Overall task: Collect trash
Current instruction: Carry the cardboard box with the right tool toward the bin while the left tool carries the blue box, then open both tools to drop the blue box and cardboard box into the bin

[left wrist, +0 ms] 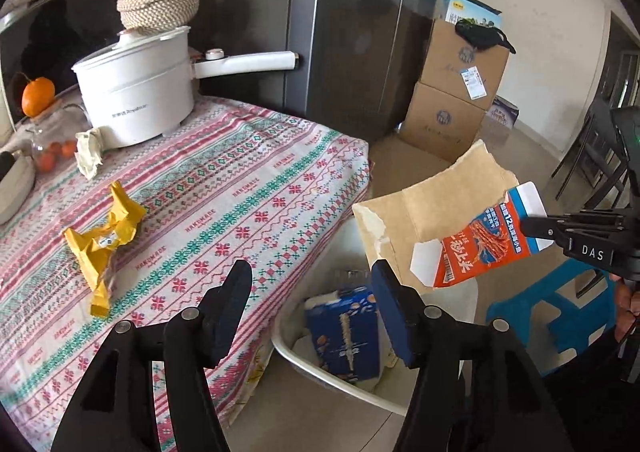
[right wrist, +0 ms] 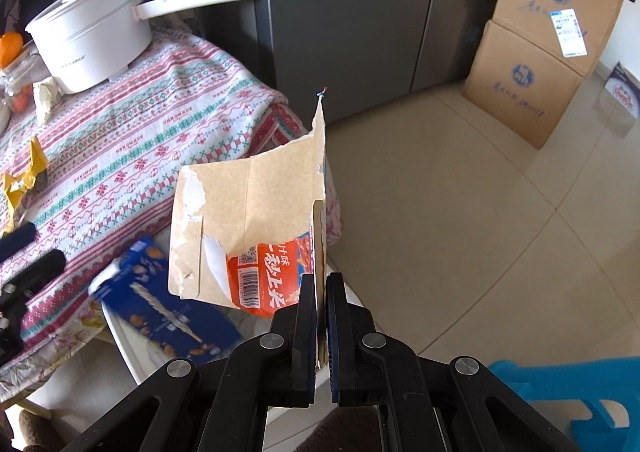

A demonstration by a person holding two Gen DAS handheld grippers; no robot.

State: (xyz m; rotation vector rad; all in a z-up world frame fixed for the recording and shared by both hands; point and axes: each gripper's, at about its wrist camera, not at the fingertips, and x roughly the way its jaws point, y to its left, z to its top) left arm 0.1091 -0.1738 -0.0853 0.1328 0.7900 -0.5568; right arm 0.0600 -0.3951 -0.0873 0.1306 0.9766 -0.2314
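Right gripper (right wrist: 321,292) clamped on edge of torn orange carton (right wrist: 256,220), held in air above white bin (left wrist: 340,372), just off tablecloth corner. Left gripper (left wrist: 310,292) spread wide, nothing between pads, hovering over near rim of bin beside table (left wrist: 224,188). Blue box (left wrist: 344,332) lying inside bin. Yellow wrapper (left wrist: 100,240) and crumpled paper (left wrist: 89,150) on table, well away from bin; paper just beside white pot (left wrist: 136,92).
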